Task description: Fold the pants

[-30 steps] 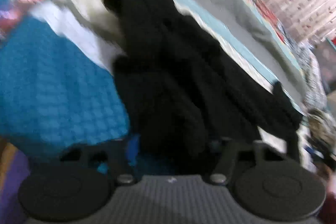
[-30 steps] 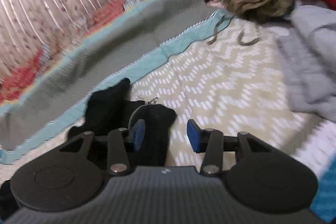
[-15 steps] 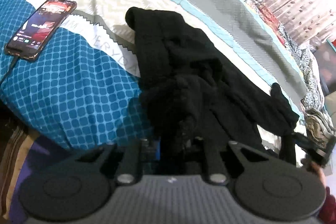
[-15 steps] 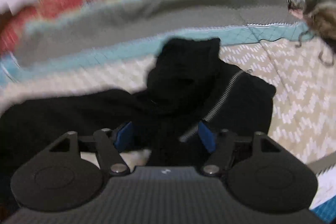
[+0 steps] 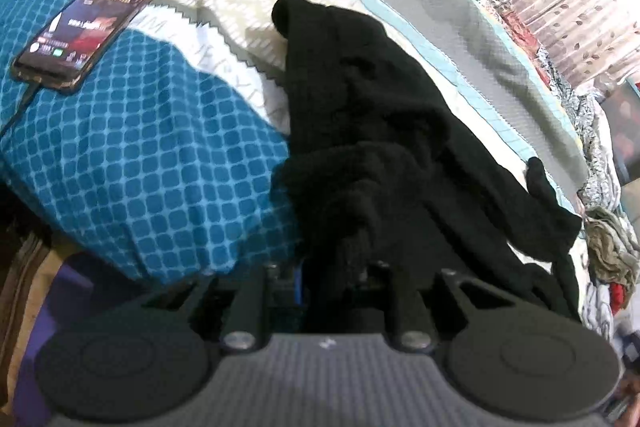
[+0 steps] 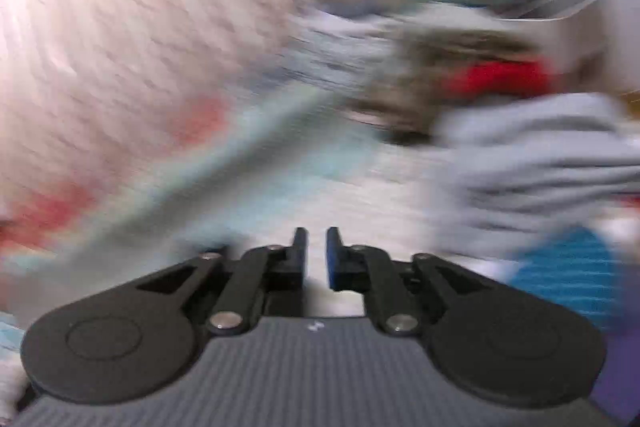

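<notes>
**Right tongs letting go, left still pinching the pants**

We are seeing the left gripper (image 5: 340,279) clamped on a bunched end of the black pants (image 5: 384,115), its jaws easing slightly apart. The garment is stretching ahead of it across the bedspread (image 5: 152,163), phone (image 5: 86,31) far left. The right gripper (image 6: 317,253), half a second ago straddling the zipper end, is now swinging away empty, jaws closing on nothing. We are judging this fold unfinished.
</notes>
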Demonstrator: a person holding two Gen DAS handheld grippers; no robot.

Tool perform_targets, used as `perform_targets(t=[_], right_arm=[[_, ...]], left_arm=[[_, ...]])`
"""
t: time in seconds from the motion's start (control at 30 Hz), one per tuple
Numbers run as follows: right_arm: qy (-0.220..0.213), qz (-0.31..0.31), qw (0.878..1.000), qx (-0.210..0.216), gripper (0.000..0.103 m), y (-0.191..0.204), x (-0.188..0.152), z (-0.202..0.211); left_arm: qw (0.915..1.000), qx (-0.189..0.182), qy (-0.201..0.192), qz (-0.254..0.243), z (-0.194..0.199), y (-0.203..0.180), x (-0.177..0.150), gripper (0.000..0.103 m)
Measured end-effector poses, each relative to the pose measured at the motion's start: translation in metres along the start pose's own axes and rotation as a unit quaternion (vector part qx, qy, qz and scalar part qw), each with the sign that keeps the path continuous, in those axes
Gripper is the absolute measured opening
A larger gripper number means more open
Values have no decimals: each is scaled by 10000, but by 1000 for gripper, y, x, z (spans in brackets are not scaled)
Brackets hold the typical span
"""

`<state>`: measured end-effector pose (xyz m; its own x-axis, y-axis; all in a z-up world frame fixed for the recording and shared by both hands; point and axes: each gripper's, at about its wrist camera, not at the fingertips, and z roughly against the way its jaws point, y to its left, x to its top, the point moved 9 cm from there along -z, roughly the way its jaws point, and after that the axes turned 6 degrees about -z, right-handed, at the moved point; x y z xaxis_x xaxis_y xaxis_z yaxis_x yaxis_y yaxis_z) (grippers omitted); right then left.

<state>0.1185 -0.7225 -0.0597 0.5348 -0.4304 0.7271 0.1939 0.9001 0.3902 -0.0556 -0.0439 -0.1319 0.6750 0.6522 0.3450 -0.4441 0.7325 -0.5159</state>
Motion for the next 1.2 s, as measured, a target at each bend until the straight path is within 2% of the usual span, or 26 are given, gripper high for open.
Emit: perform_targets(t=[0.03,0.1,0.13,0.17,0.2,0.23,0.3,0.33,0.37,0.4,0.43,0.47,0.5,0.53,0.57,0.6,0.63,0.67,0.73,0.83,0.87,0.93,1.0,1.03,1.1,1.2], right_arm=[[46,-46,9999,-90,23,-9,-1,-3],[12,197,9996,211,23,5,5,-7],[47,569,9976,400,29,26,5,-9],[183,996,9927,650,43,51,0,-16],[328,1260,9879,838,51,69,-6,-21],[713,1763,9738,1248,59,103,-21,-34],[1192,2354,9510,1611,59,146,-52,-51],[1381,2687,9389,1647,60,165,-70,-63],[1467,2828,9339,1623,64,174,-81,-72],[1693,3097,9236,1498,67,183,-98,-96],[1800,3234,9187,1379,68,185,-110,-104],[1863,3424,9129,1210,54,182,-119,-121],[1795,3472,9131,1158,36,177,-116,-128],[1724,3289,9209,1185,9,172,-104,-133],[1529,2728,9430,1142,8,160,-75,-136],[1262,2088,9624,1195,8,146,-44,-134],[950,1538,9766,1163,8,126,-11,-124],[631,1182,9854,1053,8,108,15,-115],[23,583,9951,804,8,69,70,-92],[-357,257,9986,307,10,40,119,-91],[-268,154,9992,247,15,37,128,-102],[133,-125,9996,214,18,34,137,-142],[440,-236,9986,188,39,32,139,-172],[554,-278,9981,31,53,20,143,-191],[402,-391,9983,-137,53,3,149,-196],[315,-748,9965,223,53,-27,147,-185]], left_arm=[[10000,-64,-35,-2,4,-1,0,23],[9996,-176,-215,-30,13,-7,4,31],[9993,-199,-314,-60,16,-10,7,31],[9989,-224,-394,-77,19,-13,10,34],[9986,-244,-452,-112,21,-16,13,35],[9985,-231,-483,-153,22,-19,14,35],[9984,-151,-496,-234,23,-22,15,42],[9984,-130,-474,-266,23,-23,14,43],[9986,-123,-418,-290,22,-24,12,45],[9989,-108,-357,-297,19,-23,10,46],[9992,-51,-289,-287,17,-21,9,46],[9994,-3,-240,-267,16,-20,8,44],[9994,12,-233,-248,13,-19,8,41],[9993,-20,-294,-245,10,-17,8,35],[9992,-36,-319,-245,8,-17,8,27],[9991,-42,-332,-243,6,-16,8,23],[9990,-50,-352,-252,4,-16,9,21],[9990,-50,-341,-268,2,-16,10,19],[9990,-42,-352,-281,-2,-15,14,18],[9987,-34,-456,-211,-6,-14,20,17],[9987,-40,-480,-162,-7,-13,22,17],[9987,-37,-504,-83,-6,-11,24,17],[9984,-7,-563,-32,-1,-9,25,17],[9982,-8,-595,7,1,-7,25,17],[9980,-33,-623,76,4,-3,25,17],[9982,-26,-591,126,2,1,26,17]])
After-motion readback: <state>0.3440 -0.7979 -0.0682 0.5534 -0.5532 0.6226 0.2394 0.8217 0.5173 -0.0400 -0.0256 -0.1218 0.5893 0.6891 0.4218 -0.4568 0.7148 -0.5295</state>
